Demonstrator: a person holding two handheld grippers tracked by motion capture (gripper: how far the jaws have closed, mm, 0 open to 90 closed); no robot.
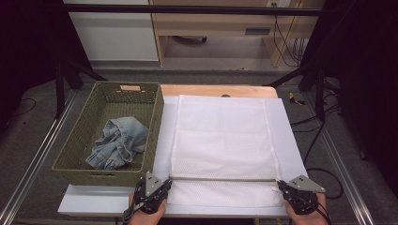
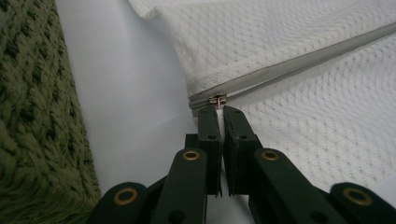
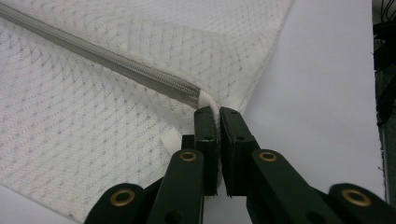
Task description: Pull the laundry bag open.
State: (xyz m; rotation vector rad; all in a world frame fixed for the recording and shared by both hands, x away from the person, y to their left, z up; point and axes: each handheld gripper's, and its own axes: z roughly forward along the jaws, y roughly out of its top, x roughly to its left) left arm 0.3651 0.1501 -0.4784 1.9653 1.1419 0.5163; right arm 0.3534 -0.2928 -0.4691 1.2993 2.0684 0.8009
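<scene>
A white mesh bag (image 1: 220,136) lies flat on the white table sheet, with a grey zipper (image 1: 220,179) running across its near end. My left gripper (image 1: 166,183) sits at the zipper's left end. In the left gripper view the jaws (image 2: 220,112) are shut on the small metal zipper pull (image 2: 217,99). My right gripper (image 1: 280,185) is at the zipper's right end. In the right gripper view it (image 3: 217,112) is shut on the bag's white fabric tab (image 3: 208,99), where the zipper (image 3: 116,63) ends.
A green woven basket (image 1: 75,140) stands left of the bag and holds crumpled blue jeans (image 1: 117,143); its wall (image 2: 32,116) is close beside my left gripper. The white sheet (image 1: 288,140) ends a little right of the bag. Metal rails run along both sides of the table.
</scene>
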